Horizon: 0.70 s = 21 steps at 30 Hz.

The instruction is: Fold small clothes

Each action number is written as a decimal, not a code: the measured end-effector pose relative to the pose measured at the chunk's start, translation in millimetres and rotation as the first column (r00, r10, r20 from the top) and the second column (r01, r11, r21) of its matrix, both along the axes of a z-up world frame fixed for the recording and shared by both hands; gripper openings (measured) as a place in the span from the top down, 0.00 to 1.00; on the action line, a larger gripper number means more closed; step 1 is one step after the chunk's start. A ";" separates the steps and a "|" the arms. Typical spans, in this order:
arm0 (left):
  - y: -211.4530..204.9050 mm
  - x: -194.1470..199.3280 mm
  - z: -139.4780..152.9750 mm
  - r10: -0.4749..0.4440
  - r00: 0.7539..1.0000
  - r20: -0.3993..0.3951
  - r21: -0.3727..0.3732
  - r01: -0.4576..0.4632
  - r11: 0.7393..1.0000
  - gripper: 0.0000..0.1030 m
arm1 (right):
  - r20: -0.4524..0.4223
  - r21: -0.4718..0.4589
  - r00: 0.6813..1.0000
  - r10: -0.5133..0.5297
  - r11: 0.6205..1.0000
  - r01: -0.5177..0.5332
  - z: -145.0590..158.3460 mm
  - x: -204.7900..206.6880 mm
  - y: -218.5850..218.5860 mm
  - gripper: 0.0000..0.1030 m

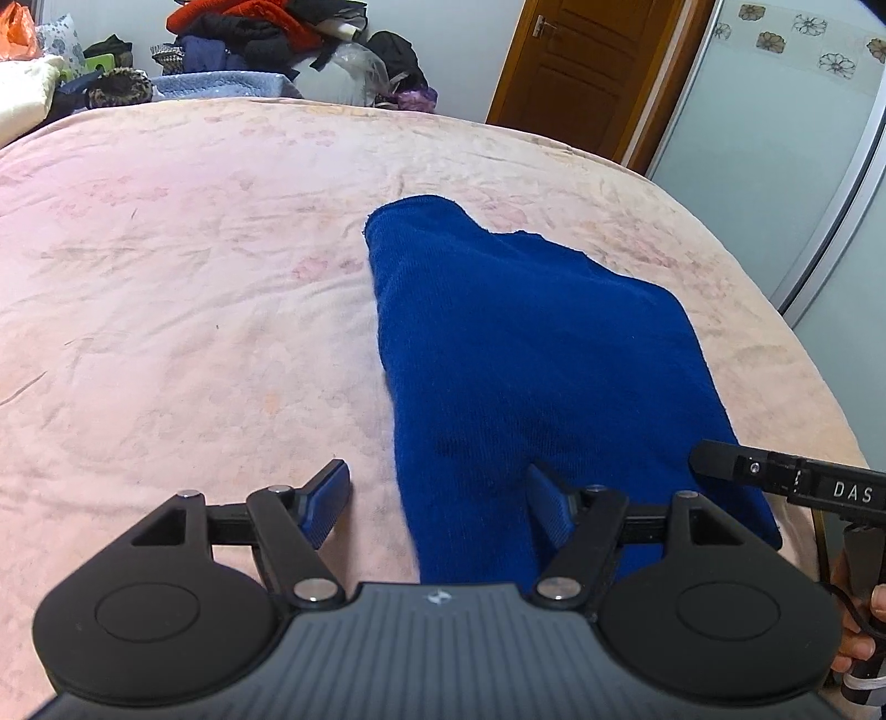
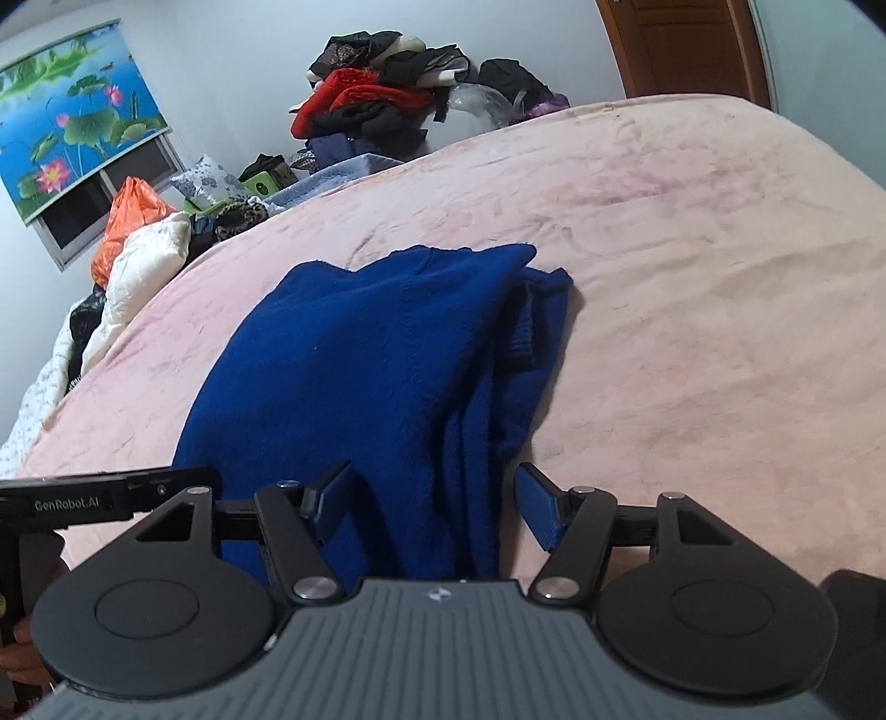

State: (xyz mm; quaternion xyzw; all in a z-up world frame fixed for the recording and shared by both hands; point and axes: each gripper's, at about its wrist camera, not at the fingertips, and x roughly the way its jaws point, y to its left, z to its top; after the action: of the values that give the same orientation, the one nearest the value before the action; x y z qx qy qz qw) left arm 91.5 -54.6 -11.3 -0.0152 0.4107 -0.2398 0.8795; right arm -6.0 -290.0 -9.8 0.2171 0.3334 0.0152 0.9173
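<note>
A dark blue knitted garment (image 1: 526,343) lies on the pink bed cover (image 1: 194,277), folded lengthwise into a long strip. In the right wrist view the garment (image 2: 360,376) shows a folded-in sleeve along its right side. My left gripper (image 1: 440,498) is open over the garment's near left edge, one finger on the cover, one over the cloth. My right gripper (image 2: 434,498) is open over the garment's near right edge. Neither holds anything. The right gripper's body (image 1: 786,476) shows at the right of the left wrist view.
A heap of clothes and bags (image 1: 266,39) lies beyond the bed's far edge, also in the right wrist view (image 2: 382,94). A wooden door (image 1: 581,61) and a sliding wardrobe door (image 1: 786,138) stand at the right. Bedding (image 2: 133,266) is piled at the left.
</note>
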 end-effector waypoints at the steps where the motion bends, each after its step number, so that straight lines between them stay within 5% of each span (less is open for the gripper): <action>1: -0.7 1.5 -0.3 -0.001 1.000 -0.002 -0.004 0.001 1.000 0.32 | 0.000 0.014 1.000 0.002 1.000 -0.002 -0.7 2.5 -2.2 0.34; 13: -10.1 21.0 -0.9 -0.022 1.000 -0.005 -0.028 0.022 0.999 0.31 | 0.023 0.142 0.999 0.023 0.990 -0.026 -9.4 28.8 -17.6 0.34; 21: -13.5 72.2 8.2 0.014 0.999 -0.038 -0.150 -0.019 0.989 0.31 | 0.013 0.322 1.000 -0.017 0.947 0.012 -18.0 68.9 -50.3 0.34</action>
State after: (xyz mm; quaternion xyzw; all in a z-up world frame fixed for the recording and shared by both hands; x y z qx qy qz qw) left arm 163.7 -68.1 -3.2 -0.0892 0.4075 -0.2625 0.8701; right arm 62.9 -340.4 -27.8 0.3662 0.3179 0.0643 0.8722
